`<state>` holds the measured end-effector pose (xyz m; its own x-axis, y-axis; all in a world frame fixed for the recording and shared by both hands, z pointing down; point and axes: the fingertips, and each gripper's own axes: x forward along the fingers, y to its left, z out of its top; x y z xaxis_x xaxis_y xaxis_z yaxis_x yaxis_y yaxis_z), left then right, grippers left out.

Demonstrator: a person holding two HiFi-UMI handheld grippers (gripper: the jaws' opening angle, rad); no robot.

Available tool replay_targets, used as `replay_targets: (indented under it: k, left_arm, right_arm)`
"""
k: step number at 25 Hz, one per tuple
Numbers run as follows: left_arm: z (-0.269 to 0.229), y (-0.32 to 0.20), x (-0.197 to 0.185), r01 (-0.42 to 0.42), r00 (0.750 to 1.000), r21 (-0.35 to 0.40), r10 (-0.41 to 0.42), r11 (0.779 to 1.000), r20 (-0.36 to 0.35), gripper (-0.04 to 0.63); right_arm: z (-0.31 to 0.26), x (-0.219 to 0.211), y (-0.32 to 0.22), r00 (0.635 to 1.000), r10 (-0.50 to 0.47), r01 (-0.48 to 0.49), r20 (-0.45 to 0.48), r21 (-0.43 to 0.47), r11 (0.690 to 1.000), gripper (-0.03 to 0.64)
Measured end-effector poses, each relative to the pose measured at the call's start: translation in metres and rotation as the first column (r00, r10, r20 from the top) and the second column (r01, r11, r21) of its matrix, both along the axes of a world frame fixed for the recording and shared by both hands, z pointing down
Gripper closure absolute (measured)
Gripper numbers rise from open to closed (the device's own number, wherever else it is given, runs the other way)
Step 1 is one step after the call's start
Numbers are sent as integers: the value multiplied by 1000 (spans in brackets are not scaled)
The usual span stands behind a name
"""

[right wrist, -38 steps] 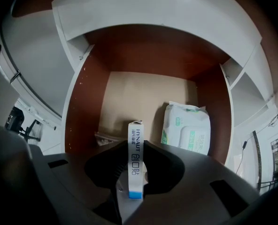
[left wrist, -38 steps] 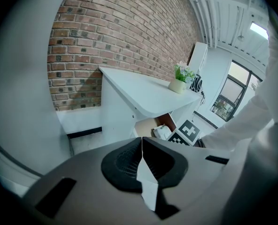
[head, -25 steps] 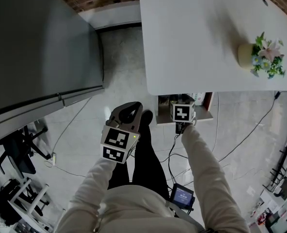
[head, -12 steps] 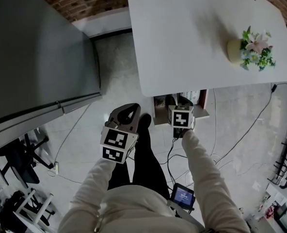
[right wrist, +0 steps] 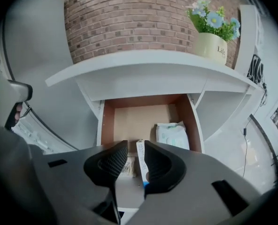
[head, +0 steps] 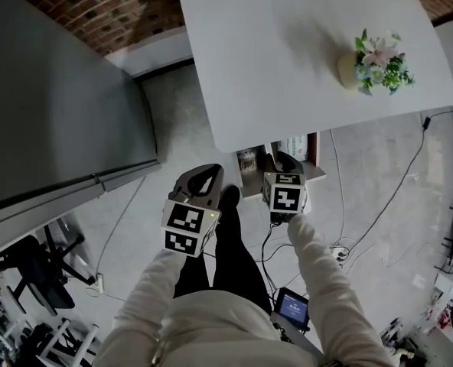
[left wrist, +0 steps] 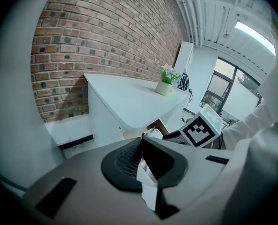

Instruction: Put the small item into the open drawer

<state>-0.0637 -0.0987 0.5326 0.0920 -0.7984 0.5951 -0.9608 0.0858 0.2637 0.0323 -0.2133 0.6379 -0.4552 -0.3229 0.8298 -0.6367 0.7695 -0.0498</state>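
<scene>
The open drawer (right wrist: 107,125) hangs under the white table (right wrist: 143,60). In the right gripper view my right gripper (right wrist: 135,147) hovers over the drawer's front and its jaws are closing. A slim white box (right wrist: 140,161) shows between them, close to the right pad, with a gap to the left pad. I cannot tell whether it rests in the drawer. My left gripper (left wrist: 142,142) is shut on a small white packet (left wrist: 147,177). In the head view the left gripper (head: 202,180) stays short of the drawer (head: 318,176), left of the right gripper (head: 286,167).
A white wipes pack (right wrist: 173,135) lies at the drawer's right, and a brownish thing (right wrist: 127,167) is near its front. A flower pot (head: 370,61) stands on the table (head: 288,52). A grey cabinet (head: 58,113) is on the left, and cables (head: 379,205) cross the floor.
The head view has swung, so the table and the pot sit further left in the picture. Both grippers keep nearly the same places, and the right one sits slightly nearer the person.
</scene>
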Motion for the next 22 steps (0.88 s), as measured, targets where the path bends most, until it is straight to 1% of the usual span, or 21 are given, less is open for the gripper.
replay_targets:
  k: [6,13,18,22]
  left_arm:
    - [-10,-1,2,-9,1000,17,9,1000,-19,575]
    - [-23,-1,4,-53,999,33,53,998,2,575]
    - [-31,0,8,-77,997,41,77,996,9,575]
    - [-38,1,10,-106,994,50,105,993,21,575]
  right_arm:
    - [-28,12,11,999,31,-31,45,16,999,486]
    - [-62,27,25,992,84,-88,92,36,995,506]
    - [-89,31,36,982,116,-126,146,56,990,523]
    - [-112,36,44,968,155,-172,197,68,983,535]
